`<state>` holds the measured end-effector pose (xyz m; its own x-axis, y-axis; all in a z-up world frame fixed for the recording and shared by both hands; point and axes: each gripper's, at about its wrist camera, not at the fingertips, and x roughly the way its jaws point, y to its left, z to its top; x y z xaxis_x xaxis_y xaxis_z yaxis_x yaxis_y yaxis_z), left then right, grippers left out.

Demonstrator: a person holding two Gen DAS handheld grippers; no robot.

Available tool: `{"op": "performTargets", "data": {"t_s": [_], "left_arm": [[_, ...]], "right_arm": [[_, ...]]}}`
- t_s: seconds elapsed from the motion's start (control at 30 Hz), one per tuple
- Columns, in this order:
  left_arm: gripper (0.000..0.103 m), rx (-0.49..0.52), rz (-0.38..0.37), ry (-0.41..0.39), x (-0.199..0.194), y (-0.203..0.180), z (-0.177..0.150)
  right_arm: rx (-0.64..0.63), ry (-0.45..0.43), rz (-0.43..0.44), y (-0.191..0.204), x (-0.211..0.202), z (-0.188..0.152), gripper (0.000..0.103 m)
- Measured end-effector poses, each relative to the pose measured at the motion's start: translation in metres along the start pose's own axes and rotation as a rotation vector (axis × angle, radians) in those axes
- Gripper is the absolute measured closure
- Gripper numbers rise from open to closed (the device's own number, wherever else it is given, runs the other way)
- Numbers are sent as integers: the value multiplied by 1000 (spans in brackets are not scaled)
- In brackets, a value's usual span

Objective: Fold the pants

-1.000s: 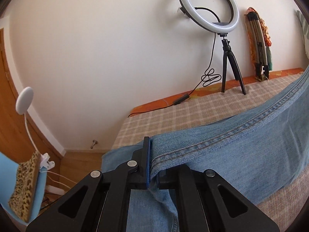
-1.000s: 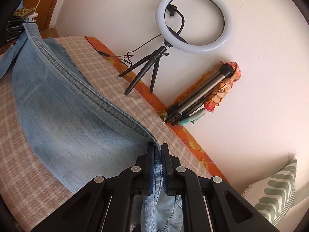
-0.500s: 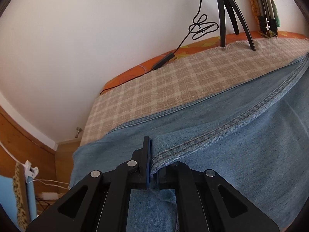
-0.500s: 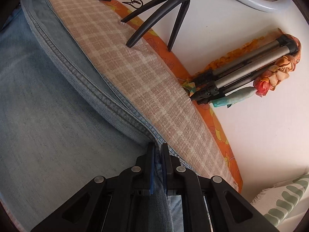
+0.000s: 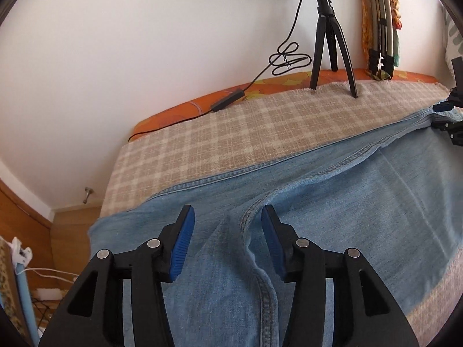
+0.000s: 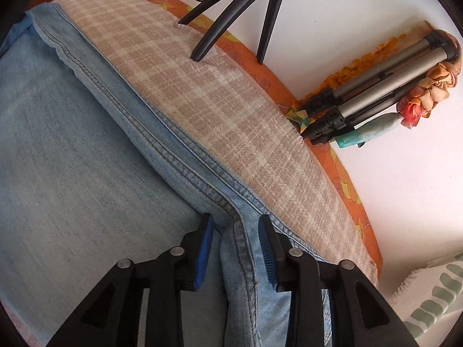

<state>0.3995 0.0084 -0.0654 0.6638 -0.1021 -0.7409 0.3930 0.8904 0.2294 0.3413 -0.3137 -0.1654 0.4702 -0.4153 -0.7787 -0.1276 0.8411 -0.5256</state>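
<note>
Light blue jeans [image 5: 332, 202] lie flat on the checked beige blanket [image 5: 231, 133], one leg folded over the other, the seam edges nearly aligned. My left gripper [image 5: 227, 225] is open, its jaws either side of a stitched seam ridge near one end of the jeans. My right gripper [image 6: 235, 237] is open over the seam [image 6: 185, 170] at the other end of the jeans [image 6: 72, 150]. The right gripper also shows at the far right of the left wrist view [image 5: 448, 112].
A ring light tripod [image 5: 330, 40] stands on the blanket's far edge by the white wall, with its cable [image 5: 286, 57]. A folded tripod [image 6: 373, 86] leans on the wall. A pillow [image 6: 434, 297] lies at right. The bed's left edge drops to a wooden floor [image 5: 72, 225].
Both grippers lowered the jeans leg onto the bed, then opened and let go of the seam edge. The denim now lies flat instead of hanging taut between them.
</note>
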Motion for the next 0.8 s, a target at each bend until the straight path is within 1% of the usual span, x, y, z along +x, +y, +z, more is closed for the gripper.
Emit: {"op": "performTargets", "data": {"t_s": [0.03, 0.07, 0.13, 0.17, 0.2, 0.3, 0.33, 0.43, 0.57, 0.63, 0.7, 0.8], "left_arm": [[54, -4, -2, -13, -9, 5, -1], [53, -9, 6, -25, -19, 11, -3], [53, -13, 21, -45, -39, 25, -8], [53, -14, 28, -56, -50, 32, -14], [53, -16, 34, -65, -62, 38, -21], [53, -17, 40, -74, -86, 52, -50], [53, -16, 41, -70, -91, 54, -61], [53, -23, 31, -24, -101, 58, -98], [53, -46, -7, 44, -110, 46, -142], [50, -59, -57, 71, -112, 33, -157], [44, -54, -101, 90, -110, 17, -166], [44, -28, -139, 108, -102, -6, -172]], "right_arm": [[12, -8, 11, -1, -6, 1, 64], [19, -21, 9, -1, -12, 1, 62], [25, -51, -9, 0, -26, 3, 60], [34, -69, -15, 0, -34, 4, 60], [43, -91, -4, 3, -44, 5, 60], [44, -166, 46, 17, -76, 11, 60], [43, -191, 78, 25, -87, 13, 60], [18, -259, 184, 57, -118, 23, 60], [-51, -317, 271, 111, -141, 39, 60], [-75, -328, 314, 136, -147, 47, 60], [-104, -336, 342, 162, -149, 56, 60], [-126, -345, 379, 193, -152, 67, 60]]}}
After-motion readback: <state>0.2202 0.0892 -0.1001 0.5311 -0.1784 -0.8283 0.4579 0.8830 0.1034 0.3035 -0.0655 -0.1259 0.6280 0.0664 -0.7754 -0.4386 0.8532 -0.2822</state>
